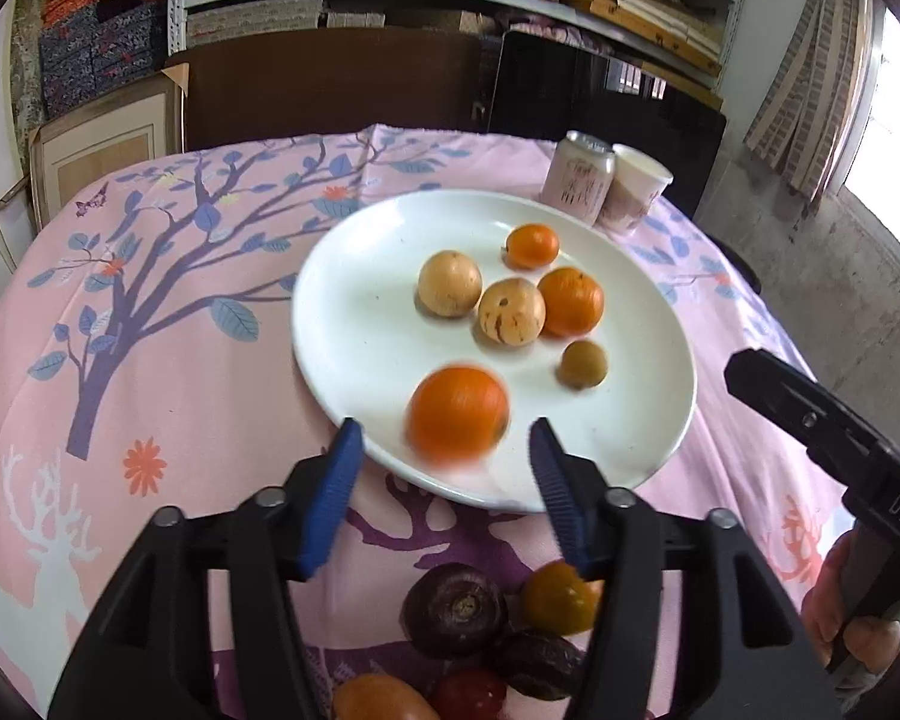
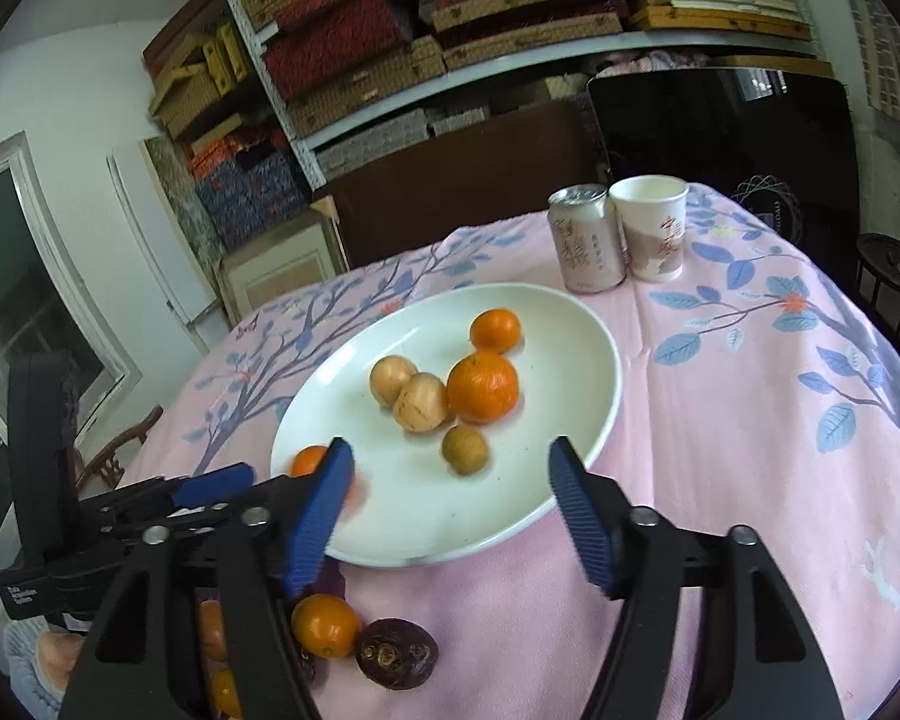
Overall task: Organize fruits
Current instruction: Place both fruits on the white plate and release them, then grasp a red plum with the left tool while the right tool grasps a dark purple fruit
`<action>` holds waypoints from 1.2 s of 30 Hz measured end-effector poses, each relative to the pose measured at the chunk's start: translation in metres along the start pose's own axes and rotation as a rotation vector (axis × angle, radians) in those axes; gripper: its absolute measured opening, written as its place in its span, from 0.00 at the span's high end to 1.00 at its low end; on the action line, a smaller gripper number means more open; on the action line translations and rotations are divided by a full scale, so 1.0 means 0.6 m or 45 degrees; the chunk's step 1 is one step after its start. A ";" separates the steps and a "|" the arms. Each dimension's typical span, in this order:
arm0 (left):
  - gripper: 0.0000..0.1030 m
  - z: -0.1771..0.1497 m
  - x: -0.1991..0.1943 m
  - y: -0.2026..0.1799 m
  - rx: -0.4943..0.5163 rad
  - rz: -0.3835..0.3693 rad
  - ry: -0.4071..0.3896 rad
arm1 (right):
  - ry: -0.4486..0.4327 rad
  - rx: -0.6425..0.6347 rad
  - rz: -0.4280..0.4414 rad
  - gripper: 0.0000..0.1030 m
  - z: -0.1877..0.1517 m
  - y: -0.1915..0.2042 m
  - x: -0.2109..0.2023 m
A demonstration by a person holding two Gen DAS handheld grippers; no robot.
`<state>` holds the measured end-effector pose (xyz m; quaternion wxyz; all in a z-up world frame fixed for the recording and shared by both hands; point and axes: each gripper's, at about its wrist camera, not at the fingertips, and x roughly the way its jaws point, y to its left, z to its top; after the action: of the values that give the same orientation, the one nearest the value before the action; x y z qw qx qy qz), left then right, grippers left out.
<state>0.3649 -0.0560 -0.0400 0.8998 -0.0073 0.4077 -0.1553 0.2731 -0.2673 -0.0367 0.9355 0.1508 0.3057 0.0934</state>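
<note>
A white plate [image 1: 342,324] [image 2: 570,324] on the pink tablecloth holds two oranges, two tan round fruits [image 1: 450,283], and a small brown-green fruit [image 1: 582,363]. A blurred orange [image 1: 457,413] lies on the plate's near side, just beyond my open left gripper [image 1: 444,444], touching neither finger. On the cloth below lie a dark purple fruit [image 1: 455,607], a yellow-orange fruit [image 1: 559,597], and others. My right gripper [image 2: 450,468] is open and empty over the plate's near rim; the loose orange [image 2: 317,625] and purple fruit [image 2: 396,653] lie below it.
A pink can [image 1: 577,176] [image 2: 584,237] and a paper cup [image 1: 635,187] [image 2: 654,227] stand behind the plate. The left gripper shows at the left of the right wrist view [image 2: 210,489]. Shelves and a dark cabinet are beyond the table.
</note>
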 end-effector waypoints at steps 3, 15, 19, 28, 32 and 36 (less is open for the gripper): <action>0.32 -0.002 -0.024 0.005 -0.008 0.007 -0.051 | 0.006 0.029 -0.004 0.29 -0.006 -0.008 -0.004; 0.28 -0.122 -0.141 0.114 -0.136 0.144 -0.091 | 0.006 0.163 0.032 0.28 -0.038 -0.042 -0.038; 0.28 -0.190 -0.159 0.144 -0.149 0.193 -0.045 | 0.018 0.180 0.019 0.22 -0.062 -0.048 -0.055; 0.28 -0.252 -0.158 0.098 0.039 0.278 0.013 | 0.033 0.209 0.015 0.22 -0.080 -0.058 -0.064; 0.46 -0.251 -0.147 0.097 0.040 0.250 0.047 | 0.047 0.197 0.021 0.22 -0.080 -0.054 -0.063; 0.56 -0.249 -0.135 0.094 0.042 0.188 0.081 | 0.053 0.184 0.036 0.22 -0.081 -0.048 -0.063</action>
<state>0.2202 0.0377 -0.0887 0.8954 0.0423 0.4328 -0.0955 0.2162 -0.2935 -0.0634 0.9142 0.2202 0.3289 0.0875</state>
